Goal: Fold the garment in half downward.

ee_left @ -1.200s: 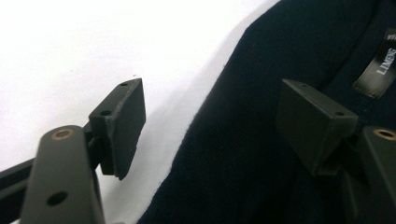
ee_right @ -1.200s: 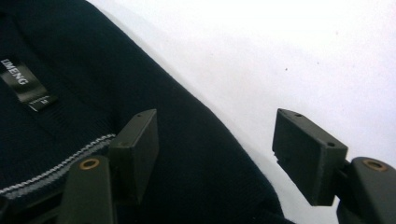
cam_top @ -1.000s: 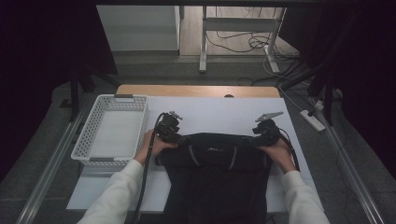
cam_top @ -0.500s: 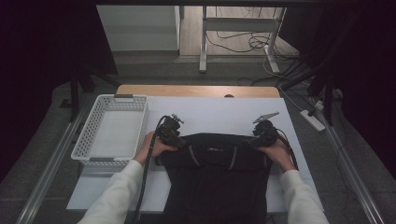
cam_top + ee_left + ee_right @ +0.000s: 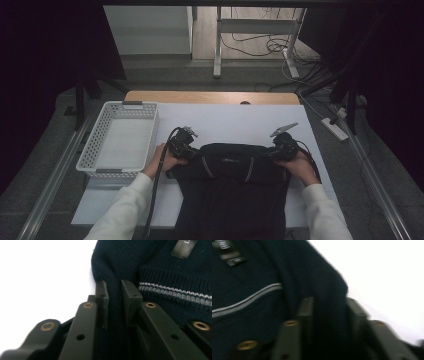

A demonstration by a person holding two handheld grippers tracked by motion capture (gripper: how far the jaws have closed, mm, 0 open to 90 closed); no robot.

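Both grippers, left gripper (image 5: 187,143) and right gripper (image 5: 277,150), are just closing, pinching the dark navy knitted sweater (image 5: 235,185) at its shoulders; lifting evenly likely comes next.

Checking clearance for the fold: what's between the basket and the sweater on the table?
In the high view, the left gripper and the hand holding it lie between the basket and the sweater; otherwise bare white table.

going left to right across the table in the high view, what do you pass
white basket → left tool, its jaws just closed on the dark sweater → the sweater → right tool, likewise just closed on the sweater's other shoulder
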